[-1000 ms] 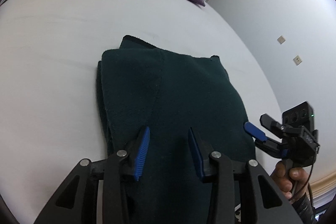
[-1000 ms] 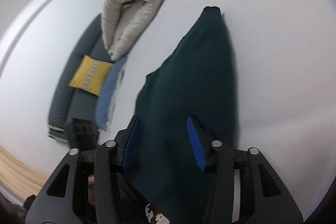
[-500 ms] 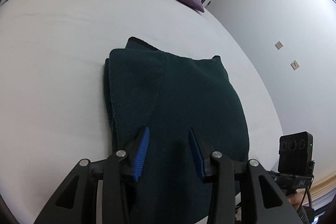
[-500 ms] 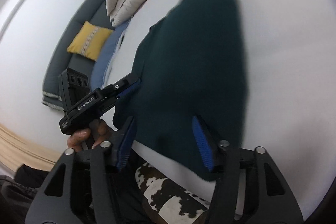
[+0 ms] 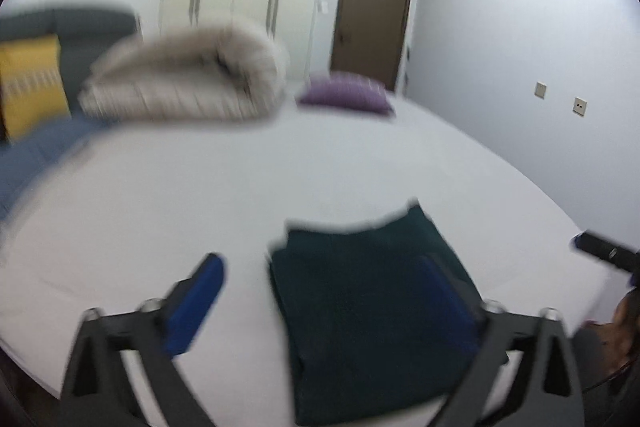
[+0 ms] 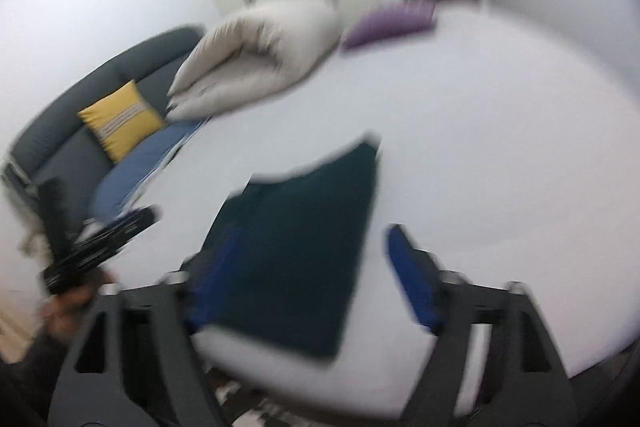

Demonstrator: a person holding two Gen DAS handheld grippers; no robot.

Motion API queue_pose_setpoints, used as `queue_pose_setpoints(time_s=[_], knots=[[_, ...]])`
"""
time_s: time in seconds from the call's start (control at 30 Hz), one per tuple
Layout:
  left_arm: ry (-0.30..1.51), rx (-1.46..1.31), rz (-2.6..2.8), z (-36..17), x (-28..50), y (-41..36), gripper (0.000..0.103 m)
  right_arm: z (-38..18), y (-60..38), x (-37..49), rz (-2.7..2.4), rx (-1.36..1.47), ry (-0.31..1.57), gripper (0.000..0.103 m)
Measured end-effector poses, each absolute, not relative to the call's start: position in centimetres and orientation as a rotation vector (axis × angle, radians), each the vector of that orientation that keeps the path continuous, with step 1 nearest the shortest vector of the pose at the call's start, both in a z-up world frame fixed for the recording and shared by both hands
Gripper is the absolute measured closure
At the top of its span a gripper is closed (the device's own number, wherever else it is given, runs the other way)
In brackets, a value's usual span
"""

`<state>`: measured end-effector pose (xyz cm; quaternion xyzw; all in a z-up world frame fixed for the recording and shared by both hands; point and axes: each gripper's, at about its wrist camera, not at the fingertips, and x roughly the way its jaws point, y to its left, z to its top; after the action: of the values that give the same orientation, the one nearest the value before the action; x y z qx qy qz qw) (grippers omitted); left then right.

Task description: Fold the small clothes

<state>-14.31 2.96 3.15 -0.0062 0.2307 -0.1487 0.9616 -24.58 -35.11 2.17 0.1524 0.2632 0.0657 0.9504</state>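
A dark green garment (image 5: 372, 299) lies folded into a flat rectangle on the white bed (image 5: 200, 195), near its front edge. It also shows in the right wrist view (image 6: 296, 251). My left gripper (image 5: 324, 303) is open wide and empty, raised above and back from the garment. My right gripper (image 6: 308, 287) is open wide and empty too, lifted off the garment. Its tip (image 5: 596, 251) shows at the right edge of the left wrist view. Both views are blurred by motion.
A rolled beige duvet (image 5: 192, 79) and a purple pillow (image 5: 344, 95) lie at the far end of the bed. A grey sofa (image 6: 96, 119) with a yellow cushion (image 6: 120, 119) stands to the left. A blue cloth (image 6: 140, 167) lies at the bed's left side.
Both grippers have opened wider and pulled up and back from the folded garment, tilting to face the room. The garment stays flat on the bed.
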Motion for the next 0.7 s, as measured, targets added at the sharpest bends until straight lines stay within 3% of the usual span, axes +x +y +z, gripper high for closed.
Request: queue_pose_setpoints(time_s=[0.07,0.37,0.5,0.7], knots=[[0.38,0.029,-0.27,5.0,-15.5,2.8,0.0,3.9,-34.9,-25.4,0.079,0.283,0.451,0.0],[0.135,0.059,-0.106,11.2,-19.7,2.5,0.0,10.0,-33.8,-27.5,-0.02,0.201,0.289,0.0],[0.167,0.014,-0.177,12.7,-19.6,3.1,0.0,11.1,-34.3,-27.1,-0.021,0.261,0.31,0.0],[0.3,0.063,-0.119,10.9,-18.5,2.2,0.0,10.9,-32.5,-26.8,-0.062,0.183,0.302,0.0]])
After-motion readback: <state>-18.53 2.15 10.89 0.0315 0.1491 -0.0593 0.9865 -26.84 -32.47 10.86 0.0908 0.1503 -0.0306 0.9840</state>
